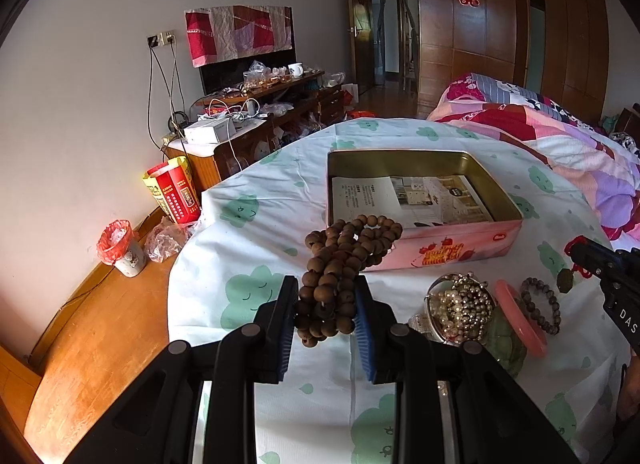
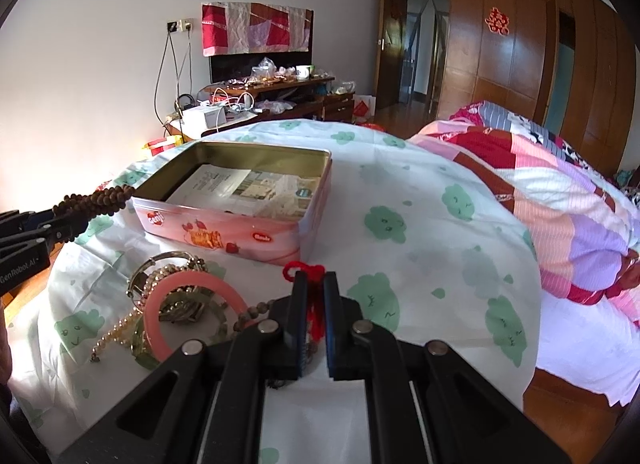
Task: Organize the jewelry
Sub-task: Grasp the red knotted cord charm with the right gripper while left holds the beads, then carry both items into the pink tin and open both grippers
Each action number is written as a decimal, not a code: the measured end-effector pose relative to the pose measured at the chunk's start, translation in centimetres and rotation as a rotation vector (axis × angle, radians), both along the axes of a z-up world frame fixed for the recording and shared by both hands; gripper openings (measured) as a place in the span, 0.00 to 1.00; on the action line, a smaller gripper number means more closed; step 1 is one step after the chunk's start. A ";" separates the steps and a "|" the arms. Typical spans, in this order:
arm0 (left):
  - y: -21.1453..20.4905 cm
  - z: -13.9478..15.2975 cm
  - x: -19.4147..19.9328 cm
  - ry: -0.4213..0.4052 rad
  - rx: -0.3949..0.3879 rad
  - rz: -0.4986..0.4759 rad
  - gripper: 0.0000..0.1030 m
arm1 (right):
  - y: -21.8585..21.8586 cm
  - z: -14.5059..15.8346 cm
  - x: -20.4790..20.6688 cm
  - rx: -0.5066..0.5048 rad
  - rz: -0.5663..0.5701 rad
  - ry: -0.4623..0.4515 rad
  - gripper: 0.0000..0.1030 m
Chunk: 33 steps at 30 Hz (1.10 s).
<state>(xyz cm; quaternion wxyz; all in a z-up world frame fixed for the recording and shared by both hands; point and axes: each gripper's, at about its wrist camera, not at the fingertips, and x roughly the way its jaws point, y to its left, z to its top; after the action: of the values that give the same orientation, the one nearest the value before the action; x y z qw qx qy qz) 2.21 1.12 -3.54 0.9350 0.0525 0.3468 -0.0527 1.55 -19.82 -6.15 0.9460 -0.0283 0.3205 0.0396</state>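
- Wooden bead string (image 1: 340, 272) hangs bunched in the left gripper (image 1: 326, 304), jaws clamped partway, near the tin (image 1: 424, 240).
- Red cord (image 2: 314, 296) is pinched in the right gripper (image 2: 315, 320), jaws nearly shut.
- Risk: dangling loops could snag the tin's rim or the bracelet pile (image 1: 464, 308) on the bed (image 1: 248, 248).

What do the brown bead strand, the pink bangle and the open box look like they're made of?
Brown bead strand: probably wood or seed, matte, with an uneven brown tone. Pink bangle: smooth, slightly translucent, likely plastic, resin or glass. Open box: looks like printed tin, with a brassy metallic inside wall and a rolled rim.
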 end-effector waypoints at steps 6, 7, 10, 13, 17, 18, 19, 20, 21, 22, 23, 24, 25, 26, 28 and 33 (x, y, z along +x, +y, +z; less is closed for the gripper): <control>-0.2 0.9 0.5 -0.006 0.000 -0.019 0.27 | -0.2 0.6 0.1 -0.001 0.012 -0.012 0.08; -0.2 1.1 0.6 -0.006 0.002 -0.018 0.27 | -0.2 0.6 0.2 -0.002 0.015 -0.012 0.08; -0.5 1.5 1.1 -0.014 0.011 -0.023 0.27 | -0.1 0.9 0.7 -0.006 0.023 -0.016 0.08; -0.9 2.0 1.6 -0.016 0.016 -0.034 0.27 | 0.1 1.4 1.0 -0.008 0.034 -0.023 0.08; -1.3 2.7 2.6 -0.017 0.021 -0.052 0.27 | 0.3 2.2 1.9 -0.019 0.049 -0.039 0.08; -1.3 2.9 2.8 -0.015 0.021 -0.055 0.27 | 0.2 2.4 2.2 -0.019 0.051 -0.040 0.08; -1.4 3.0 3.1 -0.017 0.030 -0.056 0.27 | 0.2 2.6 2.5 -0.015 0.054 -0.040 0.08; -1.6 3.2 3.4 -0.022 0.046 -0.056 0.27 | 0.2 2.9 2.8 -0.012 0.058 -0.042 0.08; -1.7 3.3 3.6 -0.023 0.048 -0.058 0.27 | 0.3 3.1 3.1 -0.013 0.060 -0.044 0.08; -1.7 3.4 3.8 -0.022 0.049 -0.060 0.27 | 0.3 3.3 3.3 -0.016 0.063 -0.048 0.08; -1.8 3.5 4.1 -0.024 0.057 -0.061 0.27 | 0.4 3.5 3.6 -0.019 0.065 -0.052 0.08; -1.9 3.6 4.3 -0.027 0.067 -0.062 0.27 | 0.4 3.7 3.8 -0.020 0.068 -0.053 0.08; -2.0 3.6 4.5 -0.027 0.074 -0.061 0.27 | 0.5 3.9 4.2 -0.021 0.071 -0.054 0.08; -2.2 3.6 4.8 -0.026 0.080 -0.062 0.27 | 0.5 4.1 4.3 -0.023 0.074 -0.056 0.08; -2.4 3.7 5.1 -0.028 0.092 -0.065 0.27 | 0.6 4.4 4.8 -0.026 0.082 -0.057 0.08; -3.0 3.6 6.2 -0.026 0.116 -0.069 0.27 | 1.1 5.0 6.2 -0.038 0.096 -0.055 0.08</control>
<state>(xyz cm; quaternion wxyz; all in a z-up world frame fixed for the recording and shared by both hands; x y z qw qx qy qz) 8.44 -1.85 0.06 0.9325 0.1192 0.3349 -0.0639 7.79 -18.76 -1.20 0.9507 -0.0628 0.2936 0.0778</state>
